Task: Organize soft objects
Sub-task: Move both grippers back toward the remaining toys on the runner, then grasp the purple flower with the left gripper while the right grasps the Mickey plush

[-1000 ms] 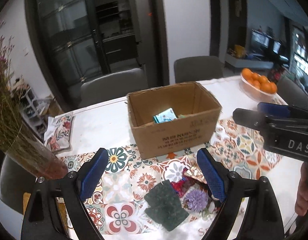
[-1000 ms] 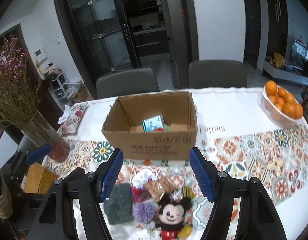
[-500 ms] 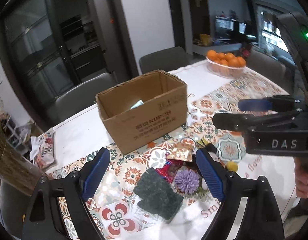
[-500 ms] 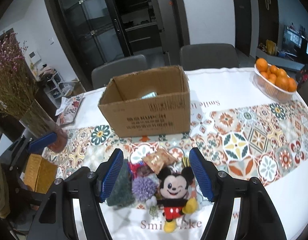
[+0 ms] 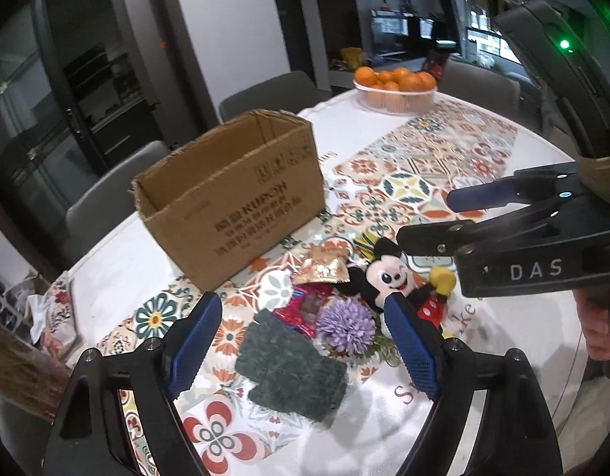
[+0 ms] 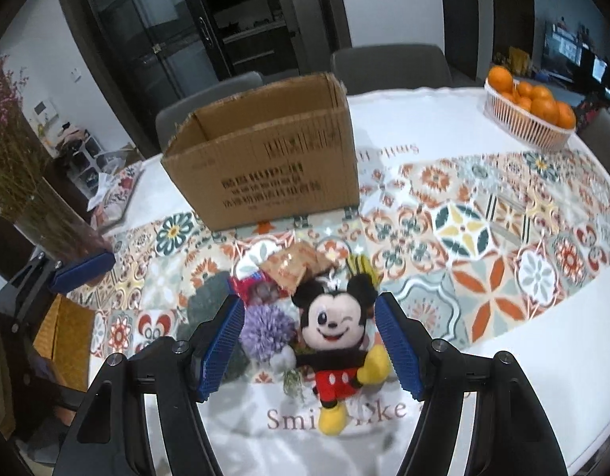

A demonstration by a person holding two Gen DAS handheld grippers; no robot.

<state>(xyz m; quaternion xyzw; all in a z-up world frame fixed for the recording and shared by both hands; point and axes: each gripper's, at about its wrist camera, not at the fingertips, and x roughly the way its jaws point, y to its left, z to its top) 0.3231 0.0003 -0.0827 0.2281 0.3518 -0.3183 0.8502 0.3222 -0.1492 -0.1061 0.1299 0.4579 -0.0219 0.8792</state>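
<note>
A pile of soft things lies on the patterned tablecloth in front of an open cardboard box (image 5: 233, 214) (image 6: 273, 174). In it are a Mickey plush (image 5: 388, 277) (image 6: 332, 329), a purple pompom flower (image 5: 346, 327) (image 6: 267, 331), a dark green cloth (image 5: 293, 369), a red packet (image 5: 305, 309) and a gold packet (image 5: 324, 267). My left gripper (image 5: 301, 301) hangs over the green cloth and flower, its jaws closing with nothing pressed. My right gripper (image 6: 310, 301) is open, its fingers on either side of the plush without touching it.
A white basket of oranges (image 5: 396, 87) (image 6: 530, 111) stands at the table's far right. A glass vase of dried flowers (image 6: 47, 218) stands at the left edge, near a floral cloth (image 5: 59, 309). Grey chairs (image 6: 388, 67) line the far side. A hand (image 5: 598, 325) holds the right gripper.
Both grippers have come down and closer to the pile. The left one has rolled and swung toward the right. The plush now sits between the right fingers; the box's inside has dropped out of sight.
</note>
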